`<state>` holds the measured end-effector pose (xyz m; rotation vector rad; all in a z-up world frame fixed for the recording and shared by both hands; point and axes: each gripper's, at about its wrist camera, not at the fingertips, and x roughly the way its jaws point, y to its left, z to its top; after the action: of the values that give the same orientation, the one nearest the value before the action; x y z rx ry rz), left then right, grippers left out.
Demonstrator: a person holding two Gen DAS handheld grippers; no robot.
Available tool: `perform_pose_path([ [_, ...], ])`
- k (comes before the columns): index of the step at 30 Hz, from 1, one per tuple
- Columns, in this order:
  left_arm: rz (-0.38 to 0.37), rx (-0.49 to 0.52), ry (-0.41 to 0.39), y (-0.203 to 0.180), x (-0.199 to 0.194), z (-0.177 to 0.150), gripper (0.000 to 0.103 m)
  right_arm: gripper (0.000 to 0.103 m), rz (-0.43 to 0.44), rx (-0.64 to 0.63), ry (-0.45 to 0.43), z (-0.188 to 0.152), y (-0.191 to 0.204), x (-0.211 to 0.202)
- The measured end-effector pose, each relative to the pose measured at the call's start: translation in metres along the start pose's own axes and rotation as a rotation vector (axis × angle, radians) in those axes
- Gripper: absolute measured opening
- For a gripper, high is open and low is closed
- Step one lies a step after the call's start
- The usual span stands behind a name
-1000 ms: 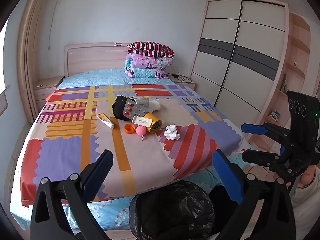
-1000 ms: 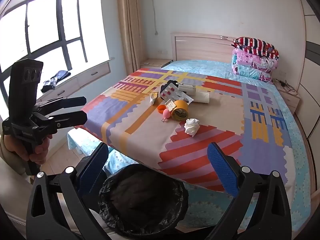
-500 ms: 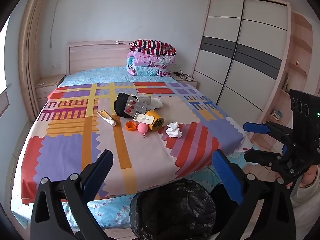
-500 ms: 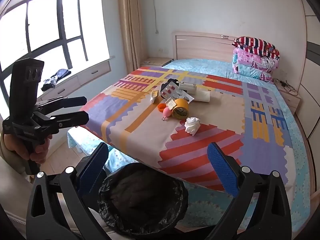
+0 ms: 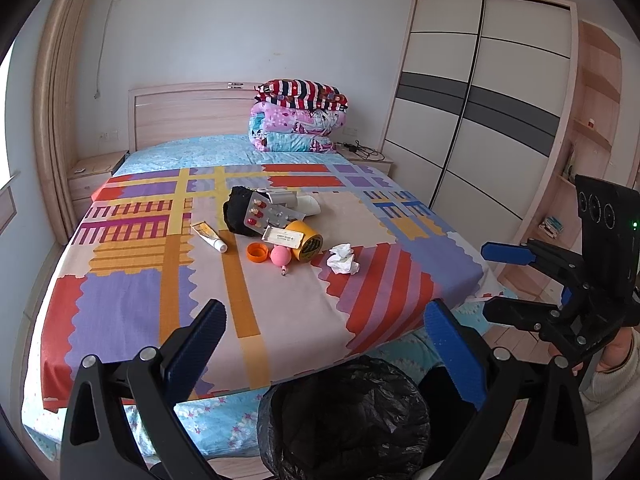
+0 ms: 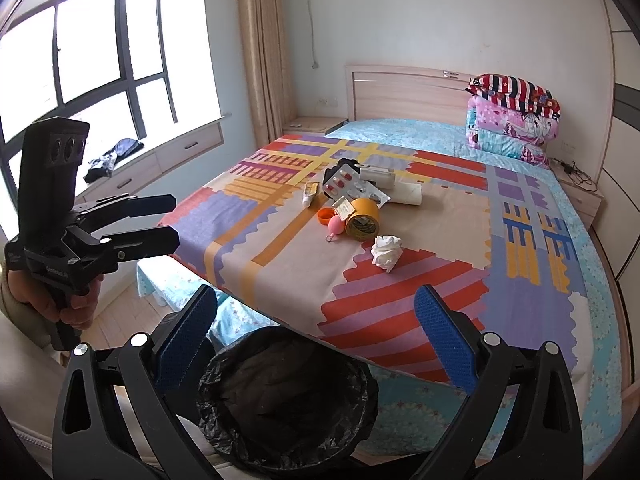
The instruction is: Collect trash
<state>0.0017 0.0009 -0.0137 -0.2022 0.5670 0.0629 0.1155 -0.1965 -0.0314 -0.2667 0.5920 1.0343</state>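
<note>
A crumpled white tissue (image 5: 343, 259) (image 6: 386, 253) lies on the patterned bedspread (image 5: 132, 300), right of a pile: yellow tape roll (image 5: 307, 240) (image 6: 362, 217), pink ball (image 5: 281, 256), orange cap (image 5: 257, 251), pill blister packs (image 5: 264, 214) (image 6: 348, 186), small tube (image 5: 209, 236), black cloth. A bin lined with a black bag (image 5: 344, 424) (image 6: 286, 394) stands at the bed's foot, below both grippers. My left gripper (image 5: 326, 344) is open and empty above the bin. My right gripper (image 6: 316, 334) is open and empty too; it also shows in the left wrist view (image 5: 494, 280).
Folded quilts (image 5: 298, 120) are stacked by the wooden headboard (image 5: 188, 114). A sliding wardrobe (image 5: 480, 120) lines the right wall. A window seat with drawers (image 6: 132, 168) and a curtain (image 6: 266, 48) are at the left. Nightstands flank the bed.
Both grippers have risen and tilted slightly, so the bed items sit a little lower in view. Nothing was grasped; both stay open.
</note>
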Motion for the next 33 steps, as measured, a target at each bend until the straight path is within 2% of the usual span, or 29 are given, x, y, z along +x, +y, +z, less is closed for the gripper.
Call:
perform_pose_path([
  [24, -0.016, 0.017, 0.014, -0.011, -0.002, 0.005, 0.095, 0.1, -0.002, 0.007, -0.008, -0.001, -0.001, -0.003],
  [33, -0.017, 0.019, 0.011, -0.01, -0.003, 0.006, 0.095, 0.1, 0.023, 0.014, -0.006, -0.001, -0.001, -0.002],
])
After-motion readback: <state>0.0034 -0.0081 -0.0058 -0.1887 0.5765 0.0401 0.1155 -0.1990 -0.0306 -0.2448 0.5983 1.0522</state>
